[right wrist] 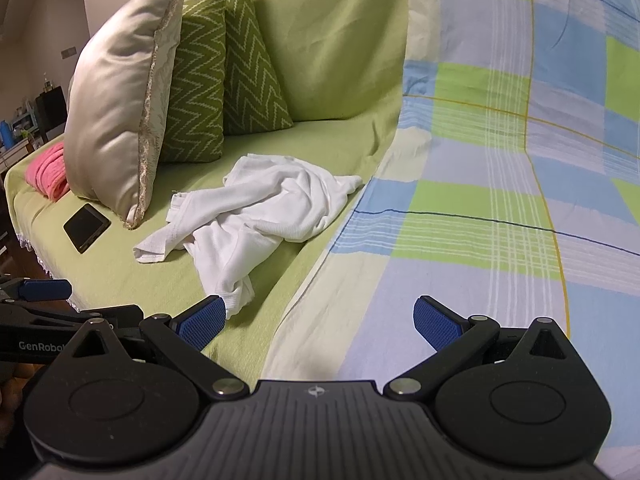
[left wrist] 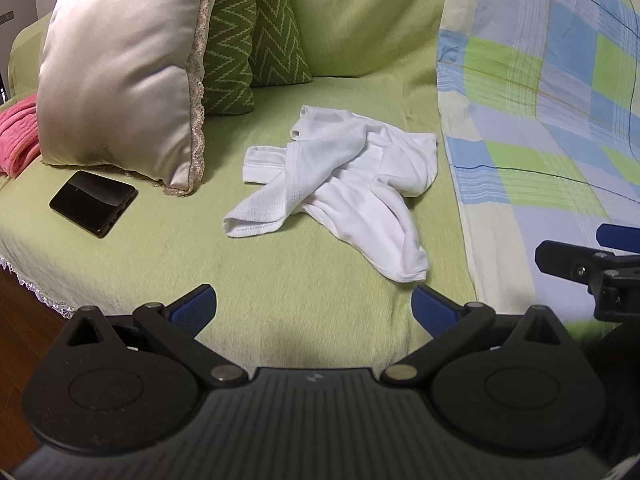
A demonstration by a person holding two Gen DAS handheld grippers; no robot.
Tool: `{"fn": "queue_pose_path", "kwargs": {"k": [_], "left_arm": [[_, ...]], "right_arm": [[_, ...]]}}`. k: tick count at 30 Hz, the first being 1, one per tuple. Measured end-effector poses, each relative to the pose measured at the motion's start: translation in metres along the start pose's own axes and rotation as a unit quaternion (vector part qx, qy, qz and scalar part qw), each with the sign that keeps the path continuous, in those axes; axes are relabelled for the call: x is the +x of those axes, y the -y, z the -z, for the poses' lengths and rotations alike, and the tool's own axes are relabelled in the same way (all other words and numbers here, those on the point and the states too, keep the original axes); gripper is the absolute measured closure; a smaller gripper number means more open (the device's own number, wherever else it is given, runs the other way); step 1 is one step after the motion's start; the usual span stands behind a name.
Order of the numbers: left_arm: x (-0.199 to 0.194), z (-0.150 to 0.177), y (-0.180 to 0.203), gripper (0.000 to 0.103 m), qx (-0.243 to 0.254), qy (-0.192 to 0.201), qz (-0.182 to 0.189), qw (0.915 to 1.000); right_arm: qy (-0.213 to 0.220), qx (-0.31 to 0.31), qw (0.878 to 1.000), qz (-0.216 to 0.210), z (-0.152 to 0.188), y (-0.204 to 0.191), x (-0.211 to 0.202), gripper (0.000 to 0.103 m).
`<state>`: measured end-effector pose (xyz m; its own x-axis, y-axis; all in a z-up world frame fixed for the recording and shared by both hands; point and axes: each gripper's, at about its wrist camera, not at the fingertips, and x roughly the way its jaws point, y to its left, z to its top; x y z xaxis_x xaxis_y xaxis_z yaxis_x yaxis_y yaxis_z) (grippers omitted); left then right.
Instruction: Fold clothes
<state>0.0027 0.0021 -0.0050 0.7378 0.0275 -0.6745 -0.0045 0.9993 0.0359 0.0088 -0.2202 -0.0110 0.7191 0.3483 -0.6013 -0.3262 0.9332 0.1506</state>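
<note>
A sofa (left wrist: 280,300) draped in a light green cover fills the scene. A checked blanket (left wrist: 540,100) in blue, green and lilac hangs over its right portion. A cream satin cushion (left wrist: 120,72) stands upright at the left, with two green zigzag cushions (left wrist: 236,40) behind it. The white garment (left wrist: 344,184) lies crumpled on the seat, between the cushions and the blanket (unfolded, one end trailing toward the front edge). A pink cloth (left wrist: 16,136) sits at the far left. A black phone (left wrist: 94,203) lies flat just in front of the cream cushion.

The left hand-held gripper (left wrist: 314,306) hovers before the garment, fingers spread, holding nothing. The right hand-held gripper (right wrist: 320,320) is likewise spread wide over the blanket's edge, empty.
</note>
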Motion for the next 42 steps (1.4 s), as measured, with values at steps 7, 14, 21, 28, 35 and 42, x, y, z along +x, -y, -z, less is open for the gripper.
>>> {"fn": "queue_pose_path", "kwargs": {"k": [7, 14, 21, 28, 35, 42], "left_arm": [[-0.0014, 0.0019, -0.002, 0.001, -0.006, 0.001, 0.001, 1.0], [-0.0011, 0.0018, -0.0013, 0.001, -0.007, 0.0, -0.002, 1.0], [-0.0007, 0.0021, 0.0001, 0.001, -0.006, -0.002, -0.004, 1.0], [-0.0004, 0.0022, 0.0003, 0.001, -0.005, -0.003, -0.007, 1.0], [-0.001, 0.0029, 0.0008, 0.001, -0.004, -0.001, -0.01, 0.9999], [-0.0059, 0.0013, -0.0082, 0.001, -0.022, 0.014, 0.009, 0.9996]], "right_arm": [[-0.001, -0.002, 1.0, 0.002, 0.0, -0.0006, 0.0005, 0.0], [-0.006, 0.0, 1.0, 0.004, -0.0005, 0.0003, 0.0019, 0.0], [-0.009, 0.002, 1.0, 0.008, -0.0004, 0.0013, 0.0035, 0.0], [-0.011, 0.006, 1.0, 0.007, 0.0004, 0.0024, 0.0043, 0.0], [-0.009, 0.013, 1.0, 0.002, 0.0008, 0.0046, 0.0037, 0.0], [-0.014, 0.016, 1.0, -0.002, 0.001, 0.0058, 0.0057, 0.0]]}}
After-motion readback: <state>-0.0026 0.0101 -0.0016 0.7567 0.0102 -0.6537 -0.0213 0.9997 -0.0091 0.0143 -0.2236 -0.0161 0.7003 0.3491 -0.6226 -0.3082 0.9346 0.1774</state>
